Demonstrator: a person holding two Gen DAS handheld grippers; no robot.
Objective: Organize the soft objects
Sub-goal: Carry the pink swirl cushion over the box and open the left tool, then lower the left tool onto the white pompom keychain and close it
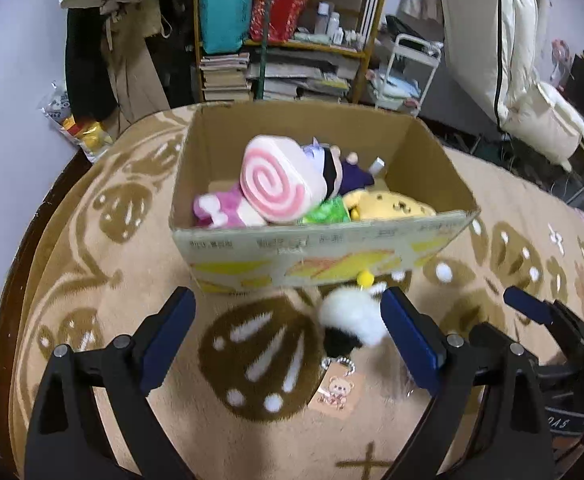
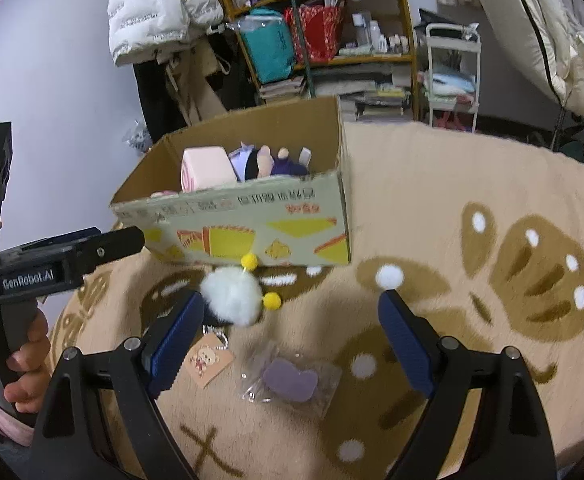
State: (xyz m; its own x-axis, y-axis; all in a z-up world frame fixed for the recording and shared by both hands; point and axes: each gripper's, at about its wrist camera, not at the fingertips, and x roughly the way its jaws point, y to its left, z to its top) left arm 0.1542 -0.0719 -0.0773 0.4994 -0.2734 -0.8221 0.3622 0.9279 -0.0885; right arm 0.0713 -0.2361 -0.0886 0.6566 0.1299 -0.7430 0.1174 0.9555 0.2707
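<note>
A cardboard box (image 1: 316,248) is sitting on a beige patterned rug (image 1: 131,320), holding plush toys (image 1: 271,188). A white pom-pom toy (image 1: 352,316) is lying on the rug just before the box. The left hand-held gripper (image 1: 287,336) is hovering released, nothing between its fingers. The right hand-held gripper (image 2: 292,332) is released above a purple plush in a clear bag (image 2: 289,378).

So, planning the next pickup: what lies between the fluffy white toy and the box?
Only one yellow pompom on the white toy, against the cardboard box; otherwise bare rug, seen in the right wrist view.
</note>
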